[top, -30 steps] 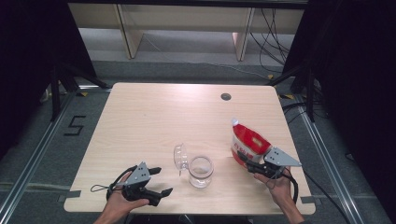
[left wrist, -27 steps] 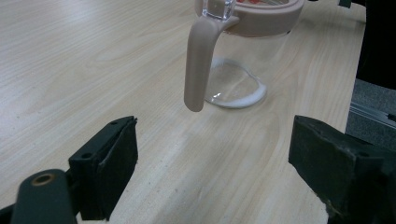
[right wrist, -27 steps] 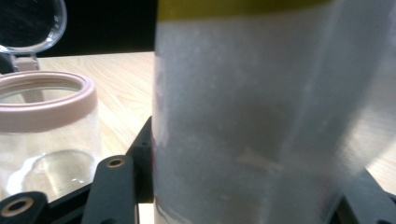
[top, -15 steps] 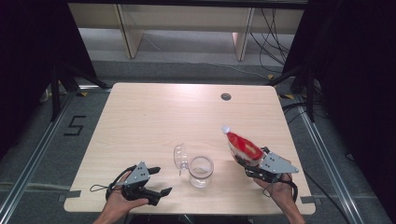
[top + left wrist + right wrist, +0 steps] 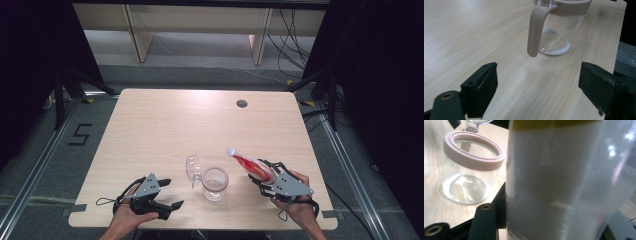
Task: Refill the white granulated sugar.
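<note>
A clear glass jar (image 5: 215,183) with a pink rim stands near the table's front middle, its hinged lid (image 5: 192,168) flipped open to the left. In the left gripper view the jar (image 5: 564,27) shows a pink latch arm (image 5: 535,27) hanging down. My right gripper (image 5: 267,175) is shut on a red and white bag (image 5: 251,165), tilted with its mouth toward the jar. That bag (image 5: 564,182) stands close before the jaws in the right gripper view, with the jar (image 5: 470,170) at the left. My left gripper (image 5: 170,195) rests open on the table, left of the jar.
The light wood table (image 5: 200,125) has a round cable hole (image 5: 242,104) at the back right. Dark curtains and metal floor rails flank it. A wooden shelf frame (image 5: 200,30) stands behind.
My right gripper has swung the bag left and lower, from above the right side toward the jar, tipping it more level. The left gripper has stayed put.
</note>
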Tool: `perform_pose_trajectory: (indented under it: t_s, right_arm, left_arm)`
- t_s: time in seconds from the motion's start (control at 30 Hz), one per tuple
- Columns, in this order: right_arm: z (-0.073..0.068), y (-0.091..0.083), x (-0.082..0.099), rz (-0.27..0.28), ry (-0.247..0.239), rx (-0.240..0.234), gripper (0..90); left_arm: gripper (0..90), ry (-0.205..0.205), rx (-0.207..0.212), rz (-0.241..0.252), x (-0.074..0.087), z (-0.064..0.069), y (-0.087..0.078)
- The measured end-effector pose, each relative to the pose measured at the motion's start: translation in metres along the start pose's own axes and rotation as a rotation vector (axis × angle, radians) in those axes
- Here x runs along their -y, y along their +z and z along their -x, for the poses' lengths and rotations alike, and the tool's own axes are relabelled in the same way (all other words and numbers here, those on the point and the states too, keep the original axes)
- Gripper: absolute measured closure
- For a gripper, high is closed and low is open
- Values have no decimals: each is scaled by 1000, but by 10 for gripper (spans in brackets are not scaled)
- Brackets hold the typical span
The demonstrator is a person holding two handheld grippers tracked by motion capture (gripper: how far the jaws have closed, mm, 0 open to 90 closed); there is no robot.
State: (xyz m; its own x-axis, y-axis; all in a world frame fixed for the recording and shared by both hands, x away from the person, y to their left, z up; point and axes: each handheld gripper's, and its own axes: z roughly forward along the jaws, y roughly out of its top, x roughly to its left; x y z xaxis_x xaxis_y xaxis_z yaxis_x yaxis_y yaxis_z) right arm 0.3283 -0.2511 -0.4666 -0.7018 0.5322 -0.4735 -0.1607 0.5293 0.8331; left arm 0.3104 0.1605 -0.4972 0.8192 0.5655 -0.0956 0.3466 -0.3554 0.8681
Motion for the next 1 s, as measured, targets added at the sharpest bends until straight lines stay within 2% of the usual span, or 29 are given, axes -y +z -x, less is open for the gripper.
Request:
perform_pose_trajectory:
  t_s: [0.1,0.13,0.2,0.23,0.27,0.3,0.37,0.43,0.5,0.53,0.63,0.7,0.73,0.77,0.8,0.83,0.87,0.9,0.93,0.97,1.0]
  right_arm:
    - [-2,-3,-2,3,-12,2,450]
    - [-3,-4,-3,1,-23,-1,450]
    - [-4,-6,-4,-15,-40,-4,450]
    - [-4,-7,-4,-14,-76,2,450]
    - [-6,-8,-5,-29,-103,-6,450]
    - [-6,-8,-5,-29,-103,-6,450]
    - [-8,-9,-7,-41,-140,-2,451]
    - [-10,-10,-9,-71,-221,11,451]
    - [-12,-11,-10,-83,-233,18,452]
    - [-13,-10,-11,-92,-269,16,452]
    - [-19,-9,-13,-114,-305,0,452]
    - [-21,-8,-13,-117,-303,1,453]
    - [-23,-7,-15,-133,-325,0,453]
    - [-23,-7,-15,-133,-325,0,453]
    - [-23,-7,-16,-128,-348,-3,453]
    - [-24,-7,-15,-136,-337,6,454]
    - [-24,-6,-16,-134,-372,6,454]
    - [-25,-7,-16,-149,-370,17,454]
    - [-24,-6,-17,-144,-418,17,454]
    - [-25,-6,-17,-160,-410,22,454]
    - [-26,-6,-17,-162,-423,20,454]
  left_arm:
    - [154,-6,0,2,0,0,0]
    - [154,9,-5,-12,0,-1,-1]
    - [154,8,-3,-12,0,-1,-1]
    - [154,-5,2,0,0,1,0]
    - [154,-1,0,-4,0,0,-1]
    - [154,-1,0,-4,0,0,-1]
    - [154,-7,1,3,0,0,0]
    - [154,3,-1,-9,1,-1,0]
    - [154,2,-1,-9,0,0,0]
    - [154,-3,4,-7,1,0,0]
    - [154,-8,2,-10,1,0,0]
    - [154,-9,-6,-12,1,-1,0]
    - [154,-3,-4,-13,1,-1,0]
    - [154,-3,-4,-13,1,-1,0]
    - [154,-6,0,-10,1,-1,0]
    - [154,-10,5,-7,2,0,0]
    - [154,-9,5,-8,2,0,1]
    - [154,-6,6,-9,2,0,1]
    - [154,2,7,-11,2,-1,1]
    - [154,19,10,-10,1,-2,1]
    - [154,17,9,-10,1,-2,1]
